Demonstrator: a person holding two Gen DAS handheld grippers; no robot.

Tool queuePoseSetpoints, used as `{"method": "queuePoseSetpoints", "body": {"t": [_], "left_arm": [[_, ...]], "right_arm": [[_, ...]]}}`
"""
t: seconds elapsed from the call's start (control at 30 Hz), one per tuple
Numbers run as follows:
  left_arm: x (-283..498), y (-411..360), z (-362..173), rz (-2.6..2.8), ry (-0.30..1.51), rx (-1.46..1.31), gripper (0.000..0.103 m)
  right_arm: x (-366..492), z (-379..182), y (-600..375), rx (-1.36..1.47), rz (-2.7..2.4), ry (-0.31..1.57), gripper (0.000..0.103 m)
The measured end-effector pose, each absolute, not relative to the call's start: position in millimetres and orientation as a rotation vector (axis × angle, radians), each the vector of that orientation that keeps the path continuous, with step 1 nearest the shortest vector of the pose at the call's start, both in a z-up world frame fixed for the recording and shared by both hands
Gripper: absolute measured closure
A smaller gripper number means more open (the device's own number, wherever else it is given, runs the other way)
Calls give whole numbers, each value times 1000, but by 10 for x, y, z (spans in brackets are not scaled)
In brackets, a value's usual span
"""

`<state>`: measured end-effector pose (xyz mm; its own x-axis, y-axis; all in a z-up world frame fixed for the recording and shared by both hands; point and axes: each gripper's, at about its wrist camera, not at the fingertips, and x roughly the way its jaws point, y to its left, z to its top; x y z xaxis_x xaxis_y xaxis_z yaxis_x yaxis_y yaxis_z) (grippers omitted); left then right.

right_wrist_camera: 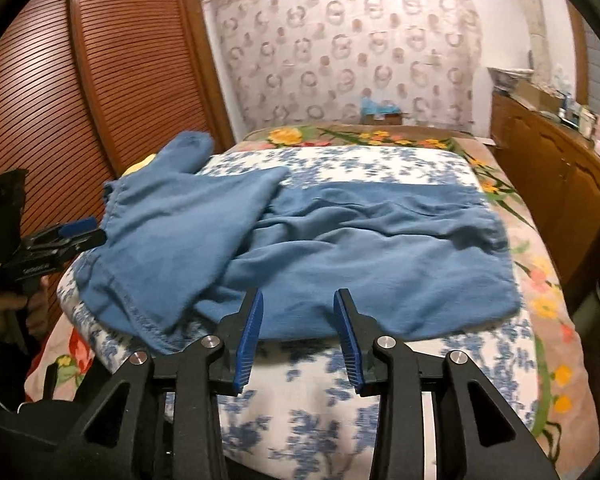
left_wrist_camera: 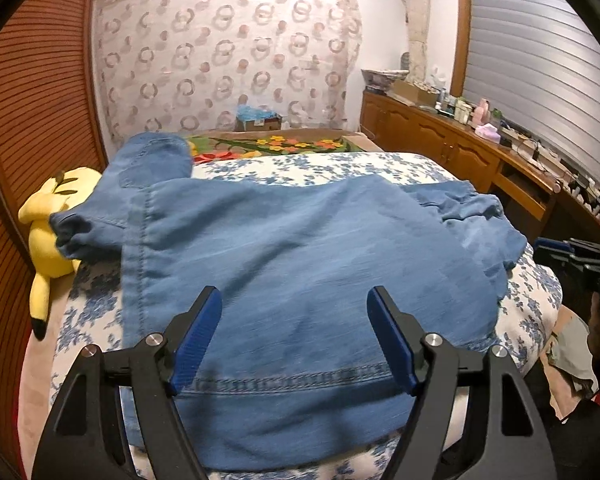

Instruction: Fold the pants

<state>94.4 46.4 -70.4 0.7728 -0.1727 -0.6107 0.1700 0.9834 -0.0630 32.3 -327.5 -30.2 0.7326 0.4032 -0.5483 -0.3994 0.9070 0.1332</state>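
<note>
Pants, one pair in blue denim, lie spread across the blue-flowered white quilt on the bed, one leg folded over toward the far left corner and a stitched hem running along the near edge. I count two grippers, each with two blue pads. My left gripper tilts down over the cloth with its jaws wide apart and nothing pinched; the fabric lies beneath and between the fingers, the hem just below the tips. My right gripper also points downward, jaws parted more narrowly and empty, its tips at the near edge of the pants, over bare quilt. A hand shows at the left of the right view. One yellow plush toy sits beside the pants at the bed's left edge, against the slatted wooden doors
</note>
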Motion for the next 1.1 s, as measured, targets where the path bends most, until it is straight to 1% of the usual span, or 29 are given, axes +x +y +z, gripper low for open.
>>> {"method": "queuePoseSetpoints", "body": {"t": [0.17,0.7,1.1], "left_arm": [[969,304,-679,-218,665,13,27],[1048,-34,-666,-279,675,45,27],[1167,-164,-887,-286,736,49,27]], "right_arm": [[319,-357,-3324,21,387,606,60],[351,-286,-3475,54,246,619,59],[545,-363,-3653,106,151,656,59]]}}
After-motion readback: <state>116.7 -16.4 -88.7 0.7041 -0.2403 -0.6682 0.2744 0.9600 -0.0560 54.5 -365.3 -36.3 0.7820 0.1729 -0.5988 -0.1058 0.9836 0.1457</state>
